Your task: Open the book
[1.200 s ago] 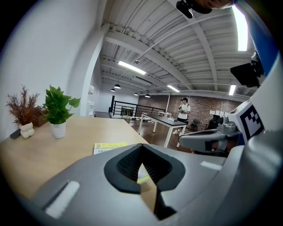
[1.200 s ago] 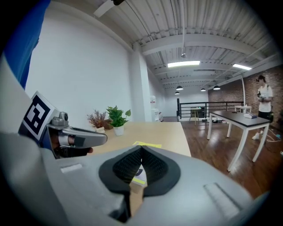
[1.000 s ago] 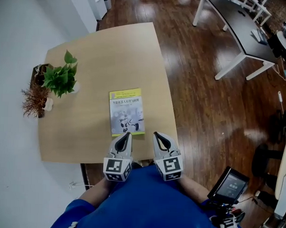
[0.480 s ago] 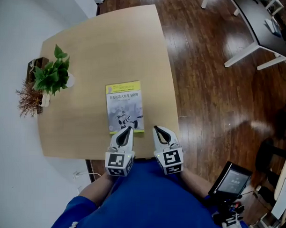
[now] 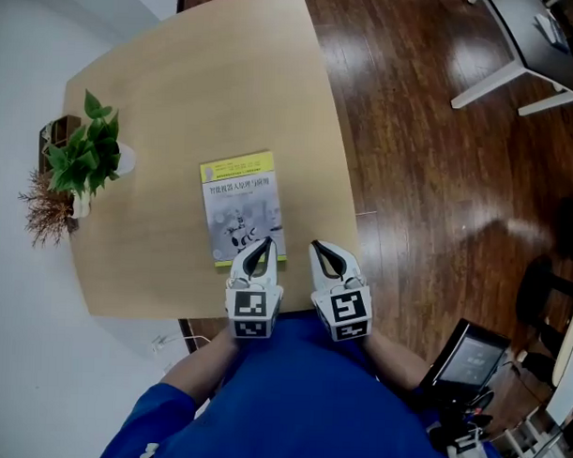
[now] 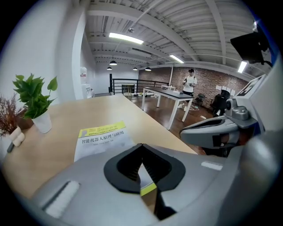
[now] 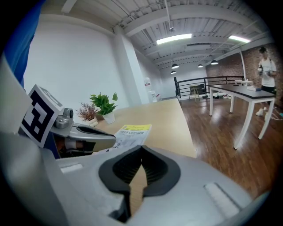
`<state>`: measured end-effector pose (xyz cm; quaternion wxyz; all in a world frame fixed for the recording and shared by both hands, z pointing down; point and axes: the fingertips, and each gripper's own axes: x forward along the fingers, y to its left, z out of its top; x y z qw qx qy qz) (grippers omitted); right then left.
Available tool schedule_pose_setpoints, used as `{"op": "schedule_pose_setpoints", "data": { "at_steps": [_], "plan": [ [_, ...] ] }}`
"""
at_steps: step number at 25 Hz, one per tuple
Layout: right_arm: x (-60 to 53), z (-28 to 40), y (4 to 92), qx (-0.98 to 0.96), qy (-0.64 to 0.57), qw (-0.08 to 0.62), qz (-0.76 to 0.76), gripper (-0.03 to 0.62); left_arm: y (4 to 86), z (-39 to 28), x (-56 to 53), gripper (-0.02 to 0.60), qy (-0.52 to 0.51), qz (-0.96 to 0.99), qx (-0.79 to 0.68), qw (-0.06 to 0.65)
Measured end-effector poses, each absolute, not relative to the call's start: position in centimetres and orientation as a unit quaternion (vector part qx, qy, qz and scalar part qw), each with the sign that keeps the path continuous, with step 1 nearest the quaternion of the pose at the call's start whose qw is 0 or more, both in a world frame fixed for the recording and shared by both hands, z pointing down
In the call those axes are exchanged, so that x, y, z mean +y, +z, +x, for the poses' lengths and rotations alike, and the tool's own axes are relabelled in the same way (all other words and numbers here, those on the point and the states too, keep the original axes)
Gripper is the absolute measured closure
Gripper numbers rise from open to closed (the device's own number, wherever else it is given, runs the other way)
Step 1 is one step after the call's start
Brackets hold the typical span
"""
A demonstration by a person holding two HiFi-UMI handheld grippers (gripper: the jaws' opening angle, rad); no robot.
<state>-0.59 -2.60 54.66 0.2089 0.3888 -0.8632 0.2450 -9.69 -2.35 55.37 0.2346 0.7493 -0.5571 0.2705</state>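
In the head view, a thin white paperback book (image 5: 236, 205) with a yellow band is seen lying shut on the pale wooden surface (image 5: 207, 89). It lies just ahead of the left tongs (image 5: 259, 243) and ahead-left of the right tongs (image 5: 321, 247). The approach is judged to be in hand.

In the left gripper view, the jaws are seen pressed together and empty.

In the right gripper view, the jaws are likewise met on nothing. Next, the cover's free edge would probably need to be caught and lifted, though it lies flush. A green potted plant (image 5: 83, 155) is set well off left, so nothing is blocked.
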Motion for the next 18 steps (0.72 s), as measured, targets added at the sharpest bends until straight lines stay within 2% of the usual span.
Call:
{"op": "schedule_pose_setpoints", "data": {
  "at_steps": [1,2,3,6,14,18],
  "plan": [
    [-2.8,-0.5,54.9,-0.862,0.248,0.208,0.39,0.591,55.9,-9.5,-2.8,0.564,0.277,0.748,-0.553,0.239],
    [-3.1,-0.4,55.2,-0.861,0.251,0.207,0.39,0.591,56.5,-9.2,-3.2,0.499,0.284,0.747,-0.549,0.245],
    [-3.5,-0.2,55.4,-0.86,0.255,0.206,0.391,0.591,57.0,-9.0,-3.7,0.472,0.291,0.744,-0.546,0.251],
    [-4.2,0.5,56.0,-0.856,0.265,0.205,0.393,0.591,58.4,-8.7,-4.9,0.431,0.316,0.733,-0.542,0.263],
    [-4.9,1.8,56.8,-0.845,0.281,0.203,0.407,0.591,61.9,-8.4,-6.7,0.349,0.397,0.695,-0.529,0.28],
    [-5.0,2.1,56.8,-0.842,0.282,0.201,0.414,0.591,62.6,-8.7,-7.1,0.341,0.415,0.683,-0.531,0.283]
  ]
}}
